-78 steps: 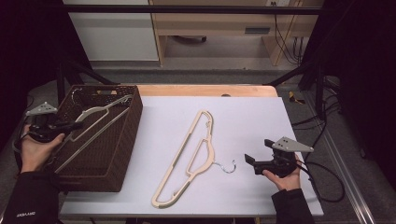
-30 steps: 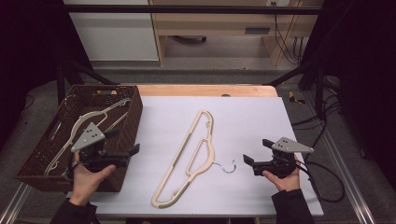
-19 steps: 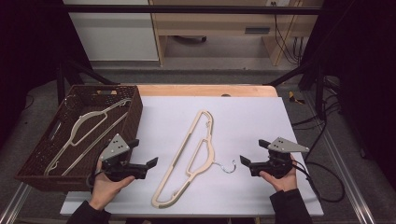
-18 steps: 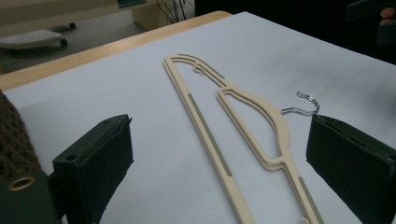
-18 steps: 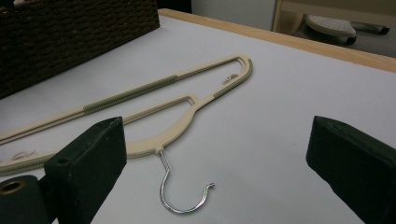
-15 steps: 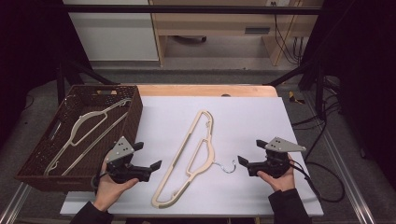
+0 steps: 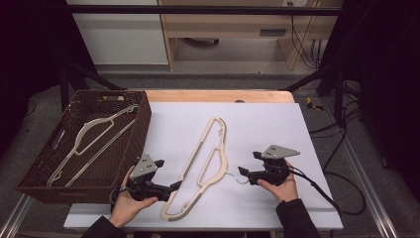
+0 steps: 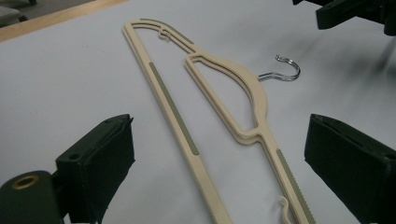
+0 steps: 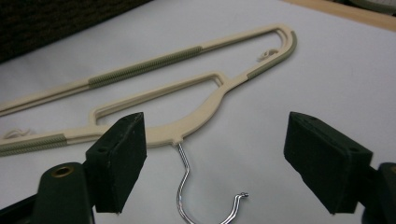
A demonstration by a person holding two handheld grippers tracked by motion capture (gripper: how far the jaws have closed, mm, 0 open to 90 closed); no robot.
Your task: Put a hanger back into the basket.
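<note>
The left gripper (image 7: 174, 187) has come from the brown basket (image 7: 141, 130) to the cream hanger's (image 7: 208, 158) lower end, jaws spread astride its bars. The basket holds a second hanger (image 7: 89, 139), possibly more. The right gripper (image 7: 242, 172) has been closing, its jaws still spread around the metal hook (image 9: 187, 186).

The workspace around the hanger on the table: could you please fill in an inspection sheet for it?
Surface: white table top, wooden strip at the far edge.
Job's things: cream hanger flat on the table, metal hook toward the right gripper; second hanger in the brown basket.
Clutter: nothing seen.
Grippers: left gripper open at the hanger's lower end; right gripper open astride the hook, jaws just closing, not pressing.
Cables: black cable trails from the right gripper.
Surroundings: dark frame, cabinet and desk behind.
</note>
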